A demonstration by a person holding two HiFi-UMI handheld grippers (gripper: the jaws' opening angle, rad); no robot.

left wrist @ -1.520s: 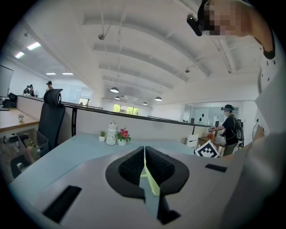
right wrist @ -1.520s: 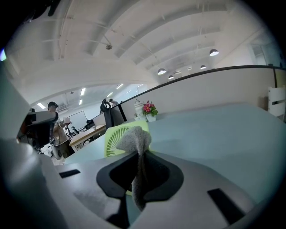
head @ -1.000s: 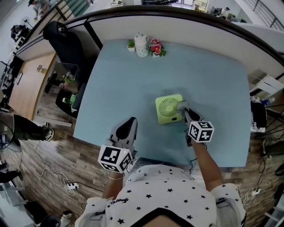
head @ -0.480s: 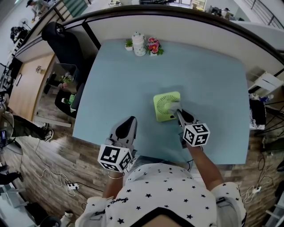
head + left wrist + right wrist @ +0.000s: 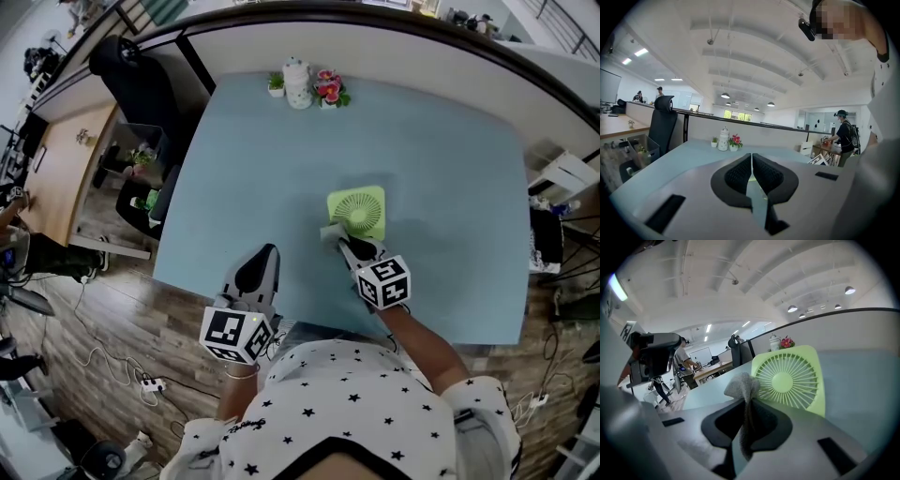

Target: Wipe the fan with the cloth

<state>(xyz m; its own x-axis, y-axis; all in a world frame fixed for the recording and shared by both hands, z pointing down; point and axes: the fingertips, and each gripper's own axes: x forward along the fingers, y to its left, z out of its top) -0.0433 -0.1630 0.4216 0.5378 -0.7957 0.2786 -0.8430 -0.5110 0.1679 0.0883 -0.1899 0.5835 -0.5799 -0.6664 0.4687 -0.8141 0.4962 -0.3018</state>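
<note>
The light green fan (image 5: 357,213) sits on the pale blue table (image 5: 441,159), a little toward the person's side of its middle. It has a square frame with rounded corners, and its round spoked grille (image 5: 790,379) faces the right gripper's camera. A grey cloth (image 5: 742,385) is pinched between the jaws of the right gripper (image 5: 345,242). A bunched tuft sticks out past the jaw tips at the fan's near-left corner; whether it actually touches the frame cannot be told.

Nearer the person and left of the fan, the left gripper (image 5: 260,267) hangs over the table's near edge, well apart from the fan. Its jaws are pressed together with nothing between them (image 5: 751,164). Each gripper carries a cube with black-and-white square markers.

Beyond the fan, at the table's far edge, stand a white ceramic jar (image 5: 298,82), a small green plant (image 5: 276,91) and a pot of pink and red flowers (image 5: 328,94). Farther left of these is a black office chair (image 5: 141,80).
</note>
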